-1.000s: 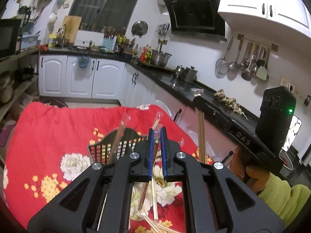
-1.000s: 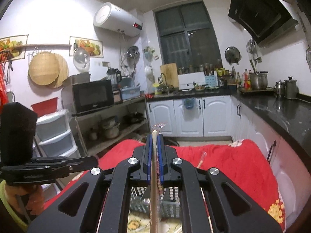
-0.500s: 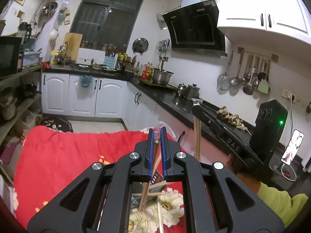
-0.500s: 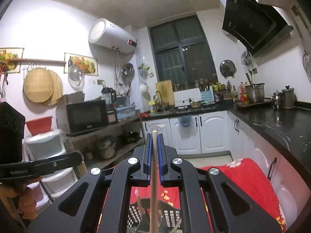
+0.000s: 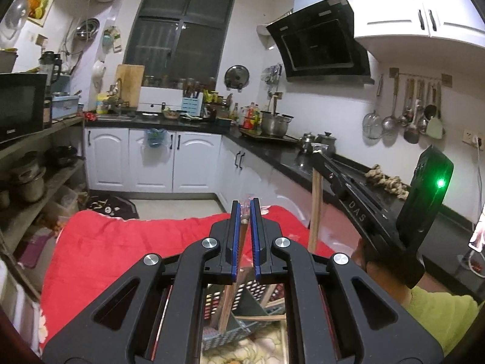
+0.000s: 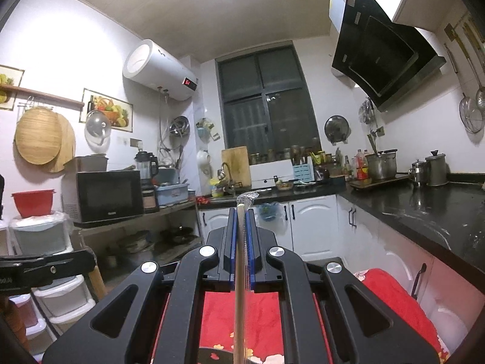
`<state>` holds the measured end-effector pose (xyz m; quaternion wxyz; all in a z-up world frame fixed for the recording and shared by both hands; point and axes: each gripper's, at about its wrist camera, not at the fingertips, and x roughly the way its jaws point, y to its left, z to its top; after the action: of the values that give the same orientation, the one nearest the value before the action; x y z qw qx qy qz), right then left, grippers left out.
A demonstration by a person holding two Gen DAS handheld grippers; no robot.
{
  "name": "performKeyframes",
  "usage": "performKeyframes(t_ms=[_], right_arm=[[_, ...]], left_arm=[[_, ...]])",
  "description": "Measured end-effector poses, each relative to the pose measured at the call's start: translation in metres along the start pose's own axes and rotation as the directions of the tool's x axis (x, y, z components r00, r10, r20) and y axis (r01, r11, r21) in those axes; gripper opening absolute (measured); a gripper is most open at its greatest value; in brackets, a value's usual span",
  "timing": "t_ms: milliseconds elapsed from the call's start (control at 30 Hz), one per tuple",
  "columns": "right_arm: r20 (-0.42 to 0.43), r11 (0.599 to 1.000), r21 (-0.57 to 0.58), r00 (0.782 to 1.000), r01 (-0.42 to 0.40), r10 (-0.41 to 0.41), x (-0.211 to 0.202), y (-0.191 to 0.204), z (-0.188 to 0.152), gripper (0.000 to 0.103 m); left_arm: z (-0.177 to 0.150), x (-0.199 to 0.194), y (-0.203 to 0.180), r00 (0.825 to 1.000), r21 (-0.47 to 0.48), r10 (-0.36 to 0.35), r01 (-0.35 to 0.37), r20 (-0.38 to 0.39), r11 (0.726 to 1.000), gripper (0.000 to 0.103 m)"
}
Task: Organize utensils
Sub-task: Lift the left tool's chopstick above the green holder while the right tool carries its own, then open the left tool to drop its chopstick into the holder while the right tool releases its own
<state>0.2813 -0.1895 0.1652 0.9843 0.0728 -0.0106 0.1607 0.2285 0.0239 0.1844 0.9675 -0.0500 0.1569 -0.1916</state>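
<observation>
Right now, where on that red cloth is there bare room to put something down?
The red cloth lies bare on its left and far side, toward the white cabinets. It is crowded near the fingers, where the mesh basket and loose chopsticks sit.

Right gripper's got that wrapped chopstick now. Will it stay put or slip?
The chopstick looks thin, stiff and light, so the shut right gripper probably holds it. Its clear wrapper may slide between the pads, and the long overhang could pivot.

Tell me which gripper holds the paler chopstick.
The right gripper: its chopstick is light tan, while the left gripper clamps a darker brown one.
</observation>
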Motion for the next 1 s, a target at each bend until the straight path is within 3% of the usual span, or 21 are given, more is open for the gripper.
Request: performKeyframes(t_ms=[667, 833, 1000], right_arm=[[-0.047, 0.998, -0.016, 0.997, 0.060, -0.061, 0.035, 0.005, -0.034, 0.007], [-0.056, 0.999, 0.004, 0.997, 0.047, -0.047, 0.034, 0.003, -0.036, 0.018], [-0.077, 0.999, 0.022, 0.997, 0.026, -0.024, 0.024, -0.003, -0.038, 0.020]], left_arm=[[-0.024, 0.031, 0.009, 1.000, -0.028, 0.006, -0.006, 0.008, 1.000, 0.004], [-0.032, 0.036, 0.014, 1.000, -0.044, 0.006, -0.006, -0.009, 0.999, 0.004], [-0.040, 0.037, 0.018, 1.000, -0.061, 0.008, -0.009, -0.022, 0.998, 0.004]])
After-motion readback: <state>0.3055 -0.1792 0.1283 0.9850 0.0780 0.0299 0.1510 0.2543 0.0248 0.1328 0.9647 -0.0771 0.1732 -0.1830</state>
